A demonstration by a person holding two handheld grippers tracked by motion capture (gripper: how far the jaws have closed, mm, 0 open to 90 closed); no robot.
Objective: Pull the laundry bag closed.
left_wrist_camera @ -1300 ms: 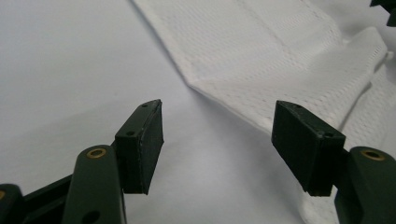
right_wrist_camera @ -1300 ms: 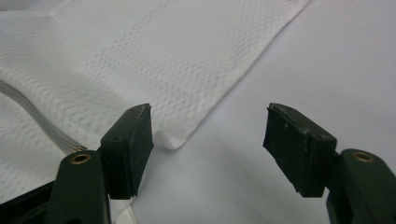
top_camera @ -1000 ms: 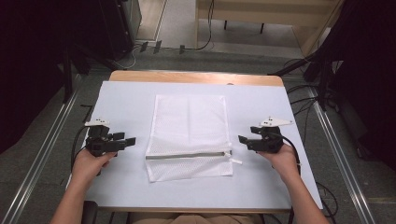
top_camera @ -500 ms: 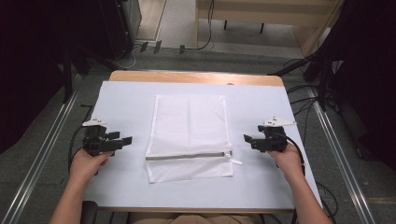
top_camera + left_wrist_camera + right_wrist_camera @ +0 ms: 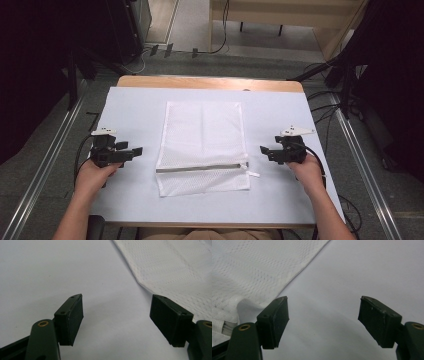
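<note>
A white mesh laundry bag (image 5: 204, 145) lies flat in the middle of the pale table cover (image 5: 135, 107), with a grey zipper (image 5: 200, 168) running across near its front end and a white pull tab (image 5: 253, 174) at the right. My left gripper (image 5: 136, 150) sits left of the bag, jaws wide apart and empty; the bag's edge (image 5: 175, 270) shows just past the left gripper (image 5: 116, 313). My right gripper (image 5: 263, 149) rests right of the zipper end, also open and empty, and the right gripper (image 5: 323, 315) has bag mesh (image 5: 249, 270) at its left.
The wooden table edge (image 5: 210, 82) shows at the back. Metal rails (image 5: 45, 165) run along both sides on the floor, with cables (image 5: 330, 107) at the right. Bare cover lies around the bag on all sides.
Both hands have drawn slightly outward and toward the person, away from the bag. The bag has not moved.
</note>
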